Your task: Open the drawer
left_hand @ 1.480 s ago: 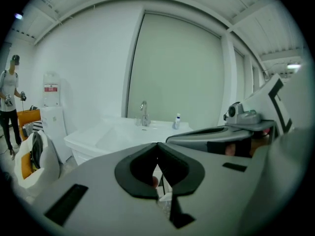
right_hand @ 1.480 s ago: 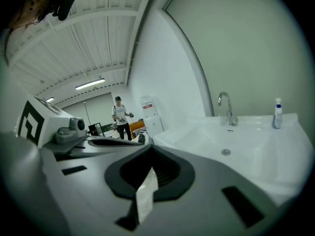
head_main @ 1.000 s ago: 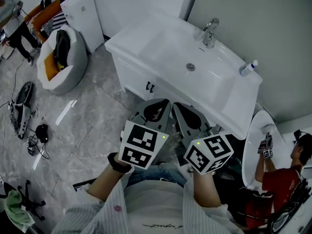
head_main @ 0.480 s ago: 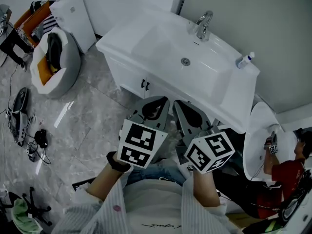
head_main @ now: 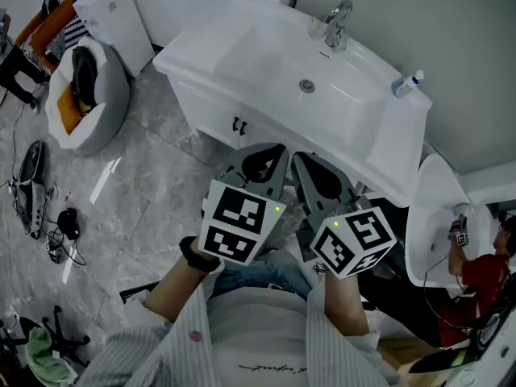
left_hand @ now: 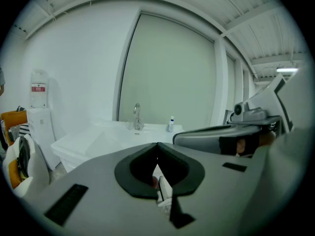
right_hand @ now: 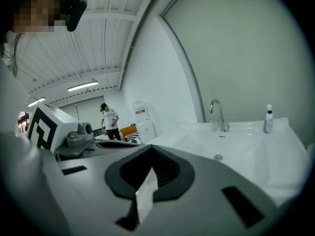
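Observation:
The white vanity cabinet (head_main: 211,107) under the sink has two small dark handles (head_main: 239,125) close together on its front; I cannot make out a drawer line there. Both grippers are held close to the person's body, pointing at the cabinet and well short of it. My left gripper (head_main: 276,148) is shut, its jaws meeting at the tip with nothing between them (left_hand: 157,144). Beside it my right gripper (head_main: 297,156) is shut and empty too (right_hand: 150,147). Each gripper view looks over the sink top (left_hand: 103,137), so the handles are hidden there.
A faucet (head_main: 337,14) and a small bottle (head_main: 408,83) stand on the sink (head_main: 266,51). A bean bag (head_main: 81,95) and a white box (head_main: 117,18) are at the left, cables (head_main: 40,192) on the marble floor. A white basin (head_main: 431,216) and a person in red (head_main: 476,289) are at the right.
The view has shifted, so the vanity sits a little higher and further left in the frame. Both grippers stay shut, side by side, about where they were.

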